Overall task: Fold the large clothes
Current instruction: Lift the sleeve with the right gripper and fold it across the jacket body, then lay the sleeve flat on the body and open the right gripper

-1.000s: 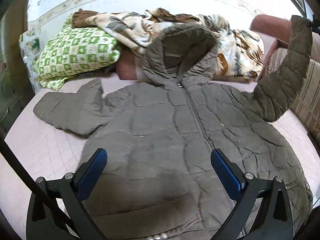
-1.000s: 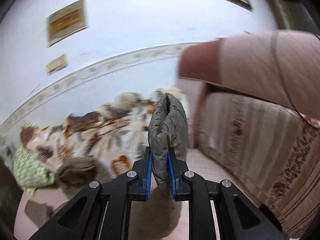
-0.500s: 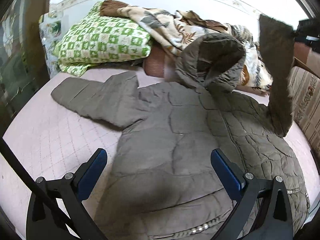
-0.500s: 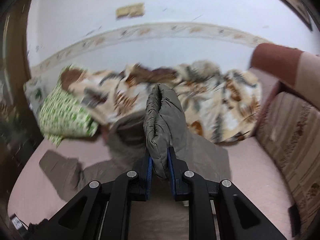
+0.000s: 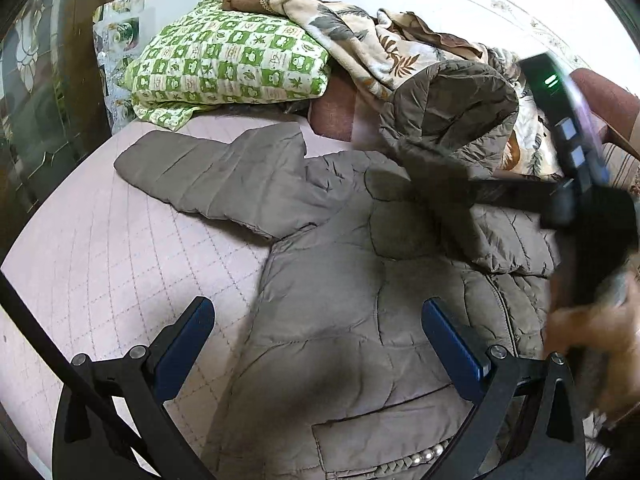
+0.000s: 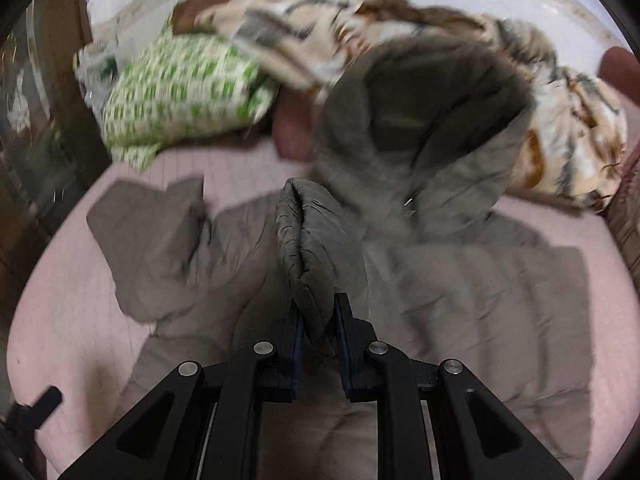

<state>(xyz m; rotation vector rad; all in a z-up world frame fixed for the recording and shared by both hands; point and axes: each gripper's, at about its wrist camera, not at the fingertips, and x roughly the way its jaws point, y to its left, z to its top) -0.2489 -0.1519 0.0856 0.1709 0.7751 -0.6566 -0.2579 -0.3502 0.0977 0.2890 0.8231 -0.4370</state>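
Note:
A grey-brown quilted hooded jacket (image 5: 360, 320) lies front up on a pink quilted bed (image 5: 100, 272). Its left sleeve (image 5: 208, 180) lies spread out to the left. My left gripper (image 5: 316, 332) is open and empty above the jacket's lower body. My right gripper (image 6: 318, 320) is shut on the cuff of the jacket's right sleeve (image 6: 308, 240) and holds it over the jacket's chest, below the hood (image 6: 432, 120). In the left wrist view the right gripper's body (image 5: 580, 208) shows blurred at the right, with the sleeve (image 5: 460, 208) folded across the chest.
A green-and-white checked pillow (image 5: 228, 64) and a beige leaf-print blanket (image 5: 372, 48) lie at the head of the bed. A striped cushion (image 5: 624, 160) stands at the right. A dark wooden frame (image 5: 60, 80) runs along the left side.
My right gripper has swung the held sleeve from high at the right down and leftward over the jacket's chest. The left gripper stayed open and shifted left.

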